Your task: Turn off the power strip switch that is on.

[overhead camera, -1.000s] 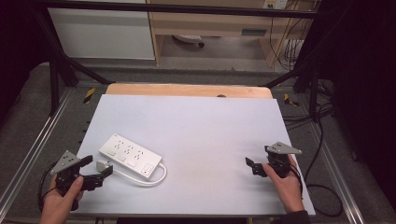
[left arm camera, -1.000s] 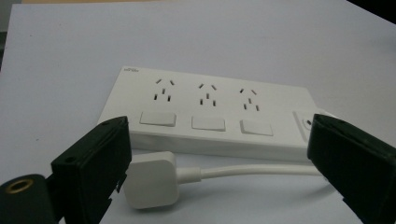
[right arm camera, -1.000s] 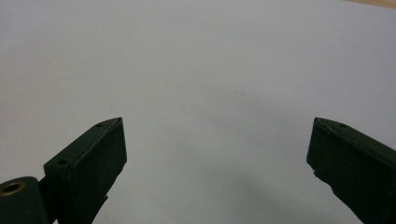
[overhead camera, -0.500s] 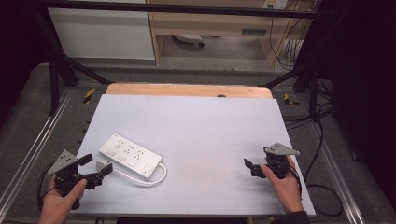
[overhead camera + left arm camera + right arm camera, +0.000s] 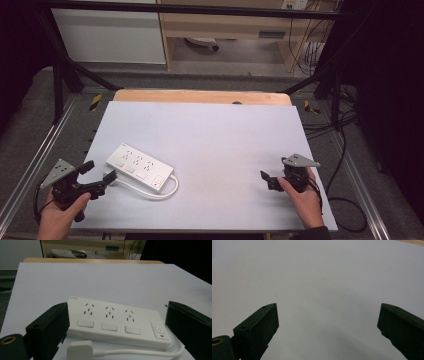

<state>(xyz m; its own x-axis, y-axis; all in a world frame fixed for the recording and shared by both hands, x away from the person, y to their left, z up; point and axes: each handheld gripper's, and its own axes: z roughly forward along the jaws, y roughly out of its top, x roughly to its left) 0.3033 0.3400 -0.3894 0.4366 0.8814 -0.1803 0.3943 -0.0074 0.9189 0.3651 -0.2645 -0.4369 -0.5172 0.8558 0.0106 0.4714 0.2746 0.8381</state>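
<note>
— Since it lies flat at the surface's point(image 5: 210, 130) seven o'clock, how will the power strip point(image 5: 140, 167) handle?

— Rigid, light, probably slick plastic; clamp its narrow sides. Left hand-held gripper point(image 5: 98, 177) gapes beside its plug point(image 5: 80, 350); right hand-held gripper point(image 5: 266, 180) gapes, empty, at four o'clock.

A white power strip point(image 5: 139, 168) with a small red mark lies on a pale grey-blue tabletop point(image 5: 225, 145).

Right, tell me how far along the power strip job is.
Nothing looks done yet: the power strip lies flat on the table, plug loose beside it. In hand: the left gripper, open, faces it. Gripping is left; the right gripper is open, apart.
</note>
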